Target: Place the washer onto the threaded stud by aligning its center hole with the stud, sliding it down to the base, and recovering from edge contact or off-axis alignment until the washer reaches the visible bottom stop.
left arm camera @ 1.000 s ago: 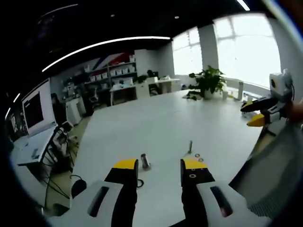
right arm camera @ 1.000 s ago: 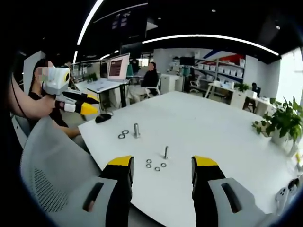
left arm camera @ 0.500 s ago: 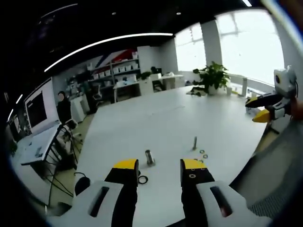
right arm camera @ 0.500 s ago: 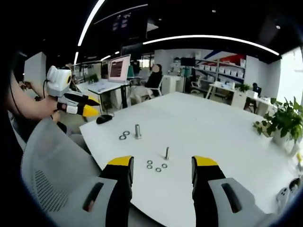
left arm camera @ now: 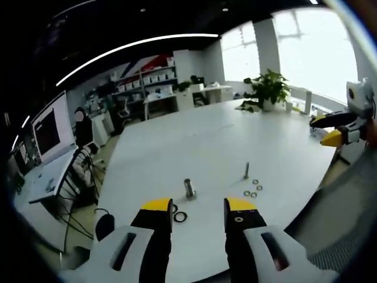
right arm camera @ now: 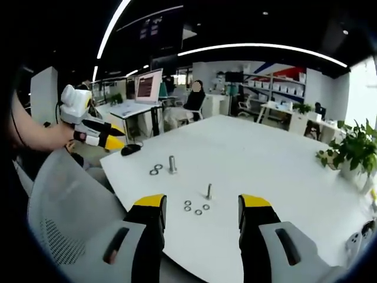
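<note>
In the left gripper view, the left gripper (left arm camera: pixel 197 215) hovers above the near edge of a wide white table (left arm camera: pixel 194 141), its two black, yellow-tipped jaws apart with nothing between them. Just past the jaws a short, thick metal bolt (left arm camera: pixel 189 188) stands upright, and two dark rings (left arm camera: pixel 178 216) lie flat beside the left jaw tip. To the right, the thin threaded stud (left arm camera: pixel 246 170) stands upright on the table, with three small metal washers (left arm camera: pixel 253 191) lying loose on the tabletop just in front of it, none on the stud. At the far right, the right gripper (left arm camera: pixel 333 128) is held level in the air off the table's edge, its yellow tips pointing left.

In the right gripper view, the right gripper (right arm camera: pixel 202 212) is also held short of the table with its jaws apart and empty, above the grey mesh back of a chair (right arm camera: pixel 65 200). The stud (right arm camera: pixel 208 191) and washers (right arm camera: pixel 196 207) sit between the jaw tips, farther out on the smooth surface. A leafy potted plant (right arm camera: pixel 351 152) stands at the table's right.
</note>
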A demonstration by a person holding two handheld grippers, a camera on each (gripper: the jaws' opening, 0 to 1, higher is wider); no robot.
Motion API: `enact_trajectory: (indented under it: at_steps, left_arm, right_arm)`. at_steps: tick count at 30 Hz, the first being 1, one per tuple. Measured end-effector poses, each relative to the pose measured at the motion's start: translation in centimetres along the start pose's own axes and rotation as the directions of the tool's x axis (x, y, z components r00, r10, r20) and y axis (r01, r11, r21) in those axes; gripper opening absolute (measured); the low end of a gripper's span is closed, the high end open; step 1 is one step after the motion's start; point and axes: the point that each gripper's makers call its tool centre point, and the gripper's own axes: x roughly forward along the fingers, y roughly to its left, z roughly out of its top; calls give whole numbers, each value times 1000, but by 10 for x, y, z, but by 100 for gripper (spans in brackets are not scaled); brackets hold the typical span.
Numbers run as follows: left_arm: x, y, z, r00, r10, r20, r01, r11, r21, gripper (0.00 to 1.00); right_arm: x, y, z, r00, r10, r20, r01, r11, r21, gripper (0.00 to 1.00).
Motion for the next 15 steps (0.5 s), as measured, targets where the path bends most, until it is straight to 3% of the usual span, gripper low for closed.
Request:
enact_trajectory:
  at_steps: [15]
  left_arm:
    - [3, -5, -7, 999, -19, -41, 19, 1000, 11, 31]
  right_arm:
    - [-4, -6, 4, 999, -23, 29, 23, 1000, 4, 51]
